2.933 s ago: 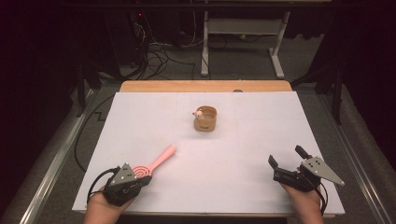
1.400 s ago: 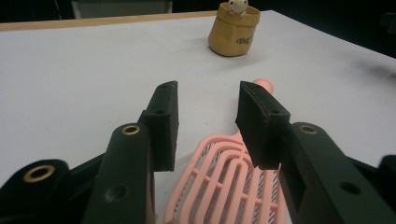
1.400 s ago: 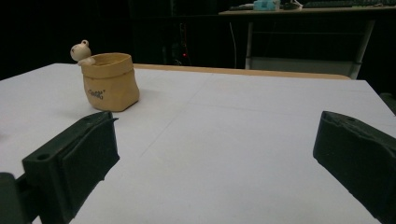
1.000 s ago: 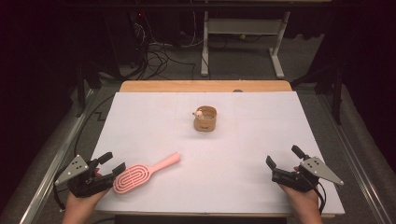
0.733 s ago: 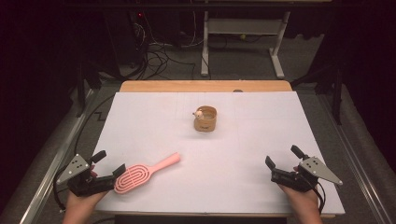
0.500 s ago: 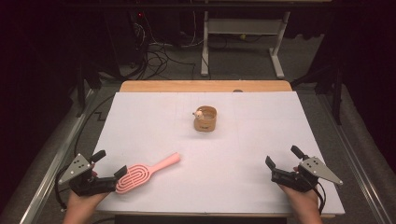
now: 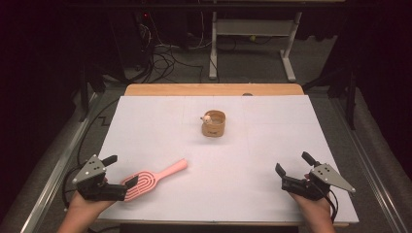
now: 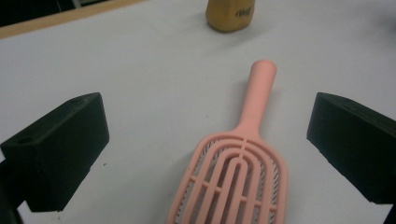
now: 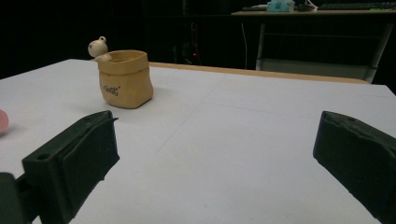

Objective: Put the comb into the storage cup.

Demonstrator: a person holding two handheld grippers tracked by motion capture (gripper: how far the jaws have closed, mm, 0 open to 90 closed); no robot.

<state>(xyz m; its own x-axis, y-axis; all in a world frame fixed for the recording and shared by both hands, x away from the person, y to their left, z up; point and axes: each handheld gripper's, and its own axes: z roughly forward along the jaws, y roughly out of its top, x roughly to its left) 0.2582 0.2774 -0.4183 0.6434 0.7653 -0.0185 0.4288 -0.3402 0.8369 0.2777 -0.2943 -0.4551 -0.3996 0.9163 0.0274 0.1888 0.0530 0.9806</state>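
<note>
1. Your left gripper [image 7: 119,171] sits at the near-left corner of the table [image 7: 272,145]. Its jaws have just been opening and now stand wide. Nothing is pinched.
2. The pink hairbrush [image 7: 153,178] lies flat on the white sheet, head toward you and between the spread left jaws, handle pointing away toward the centre. In the left gripper view the brush [image 8: 238,172] has clear gaps to both jaws, so they don't touch it.
3. Change: about three seconds ago your left gripper was on top of the brush head, nearer the middle. Now the gripper sits further out to the left and the brush lies free. Reads as a release: brush put down, left hand backing off.
4. The tan pouch-shaped cup [image 7: 214,123] with the small figure on its rim stands upright mid-table, well apart from the brush, same spot as before.
5. Your right gripper [image 7: 293,168] is at the near-right, jaws wide, empty, parked where it was.
6. Judgement: the placing looks done; if the brush is meant for the cup, you'll need a fresh grasp.
</note>
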